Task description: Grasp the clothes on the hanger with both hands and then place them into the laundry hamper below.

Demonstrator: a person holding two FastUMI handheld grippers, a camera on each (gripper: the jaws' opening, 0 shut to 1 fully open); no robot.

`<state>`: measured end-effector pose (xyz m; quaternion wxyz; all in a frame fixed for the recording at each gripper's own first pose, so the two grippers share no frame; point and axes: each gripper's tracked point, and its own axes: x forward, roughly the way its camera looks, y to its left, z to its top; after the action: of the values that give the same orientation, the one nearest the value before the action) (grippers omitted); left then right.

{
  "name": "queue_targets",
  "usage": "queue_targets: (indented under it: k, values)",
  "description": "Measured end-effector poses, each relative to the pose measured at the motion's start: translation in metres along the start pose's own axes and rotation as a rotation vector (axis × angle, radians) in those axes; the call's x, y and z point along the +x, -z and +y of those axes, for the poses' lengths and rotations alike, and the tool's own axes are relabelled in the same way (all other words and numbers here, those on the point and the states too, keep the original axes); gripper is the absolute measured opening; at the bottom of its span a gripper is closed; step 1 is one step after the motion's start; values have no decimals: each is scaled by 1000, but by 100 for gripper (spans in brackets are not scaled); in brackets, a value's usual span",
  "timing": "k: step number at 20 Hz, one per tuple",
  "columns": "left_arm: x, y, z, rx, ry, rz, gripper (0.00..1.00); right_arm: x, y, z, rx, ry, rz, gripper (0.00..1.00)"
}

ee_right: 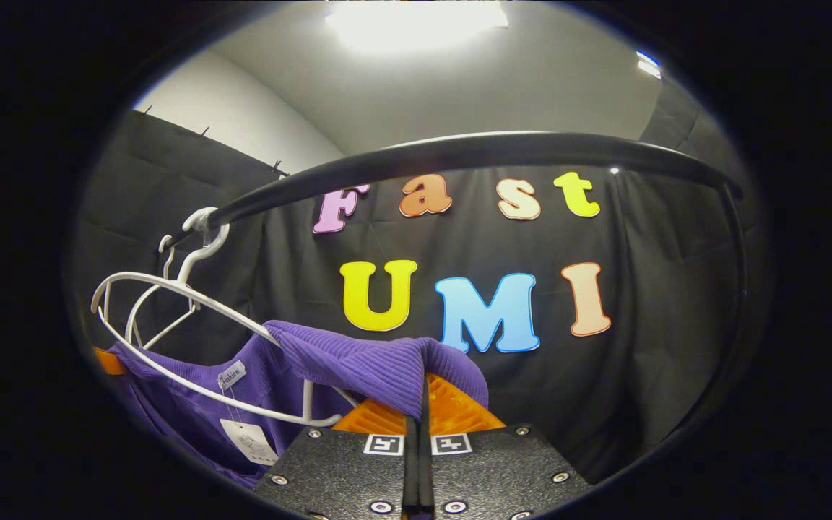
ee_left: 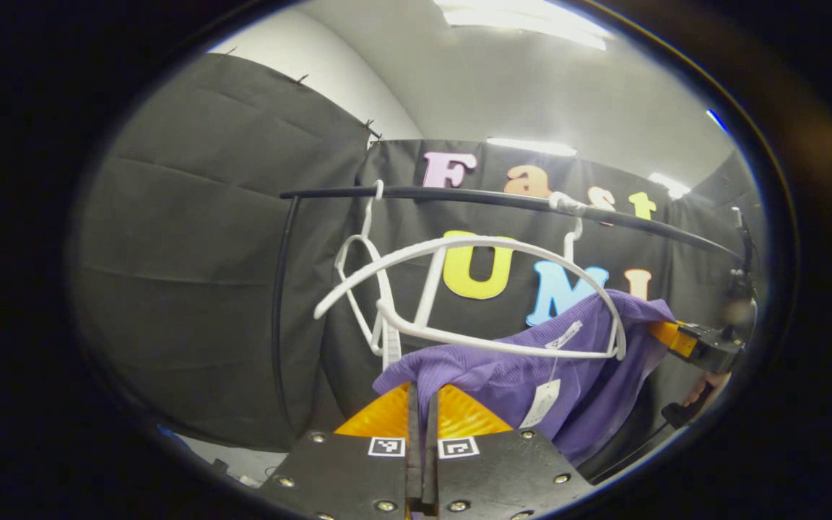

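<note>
Left gripper view: the left gripper [ee_left: 422,393] has its jaws clenched on one shoulder of the purple top [ee_left: 524,368]. Fabric is pinched in the narrow slot between them and bunches just above it. The top hangs partly off a white hanger [ee_left: 488,289], whose hook sits on the black rail [ee_left: 503,198]. A second hanger hangs to the left on the same rail. The grip at the shoulder seam is judged to serve pulling the cloth clear of the hanger arm. At far right the right gripper [ee_left: 676,336] meets the opposite shoulder, with a hand [ee_left: 705,386] below it. The left gripper points forward and slightly upward toward the rail.

Right gripper view: the right gripper [ee_right: 422,404] has its jaws clamped on the other shoulder of the top [ee_right: 358,365], which folds over the jaw line. The hanger [ee_right: 192,296] lies to the left, its hook on the rail [ee_right: 459,155]. The gripper aims upward under the rail. The hamper is out of frame; the top is not yet lowered.
</note>
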<state>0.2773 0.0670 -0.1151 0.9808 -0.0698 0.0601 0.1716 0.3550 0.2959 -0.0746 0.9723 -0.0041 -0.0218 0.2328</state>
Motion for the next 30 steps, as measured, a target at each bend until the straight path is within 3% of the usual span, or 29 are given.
queue_targets:
  k: [8,9,16,21,22,23,27,30]
  values:
    - [-6,14,-32,-9,-11,23,0,4,31,-25,19,11,56,0]
    - [-8,14,-33,-15,-16,28,7,2,36,-28,21,6,65,0]
    - [-15,30,-50,-13,12,75,7,-14,60,-42,17,32,120,0]
    - [-23,49,-56,9,110,141,7,-45,82,-57,-8,111,178,0]
    - [-26,57,-58,15,141,164,1,-54,86,-60,-16,136,195,0]
    - [-31,63,-59,18,165,182,1,-67,86,-62,-11,159,208,0]
    - [-76,73,-47,17,297,229,1,-152,65,-51,-19,273,219,0]
    - [-108,65,-28,14,377,222,1,-205,59,-27,-40,317,230,0]
